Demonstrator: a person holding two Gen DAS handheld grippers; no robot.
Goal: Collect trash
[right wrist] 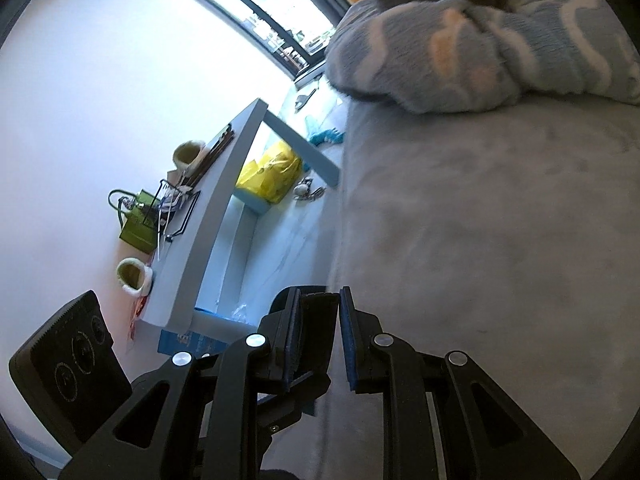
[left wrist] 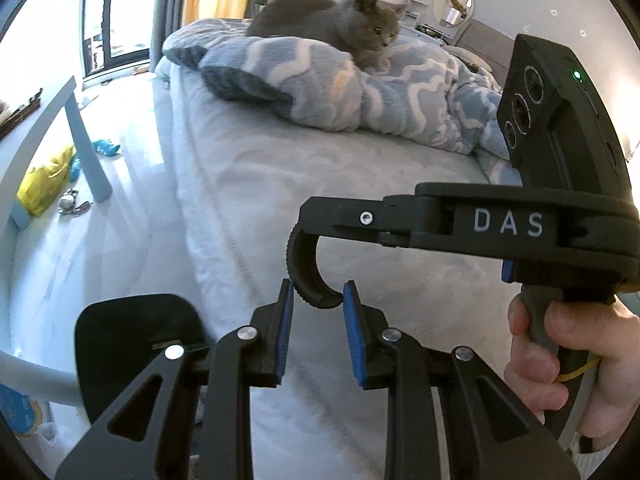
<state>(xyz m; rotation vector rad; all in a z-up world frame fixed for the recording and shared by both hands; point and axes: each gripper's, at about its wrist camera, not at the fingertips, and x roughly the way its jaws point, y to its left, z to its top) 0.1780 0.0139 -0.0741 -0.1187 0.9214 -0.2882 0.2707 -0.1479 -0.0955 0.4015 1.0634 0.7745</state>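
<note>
The bed (left wrist: 320, 200) fills most of both views, its grey cover bare in the near half. A blue-and-white blanket (left wrist: 360, 92) lies bunched across the far half, and a grey cat (left wrist: 340, 20) crouches on top of it. Left of the bed runs a strip of pale floor (left wrist: 132, 208), ending at a tall window (left wrist: 100, 12). A pale blue surface (right wrist: 224, 200) stands against the wall across that strip; it carries a green box (right wrist: 138, 228) with wires and two fuzzy slippers (right wrist: 134, 276).

The left gripper (left wrist: 319, 320) hangs over the near edge of the bed, tilted downward. Its jaws are released, the blue pads (left wrist: 286, 332) partly apart with nothing gripped. The right gripper (right wrist: 318, 332) sits just beside it and slightly higher, held by a hand (left wrist: 568, 360) round the grey handle. Its jaws are clenched to a narrow slot. A dark part shows in that slot, and I cannot tell whether it is held or merely behind.

A crumpled yellow bag (left wrist: 44, 184) lies on the floor under the surface, beside its leg (left wrist: 86, 148), well apart from both grippers. A small blue toy (left wrist: 106, 147) lies on the floor farther toward the window.
</note>
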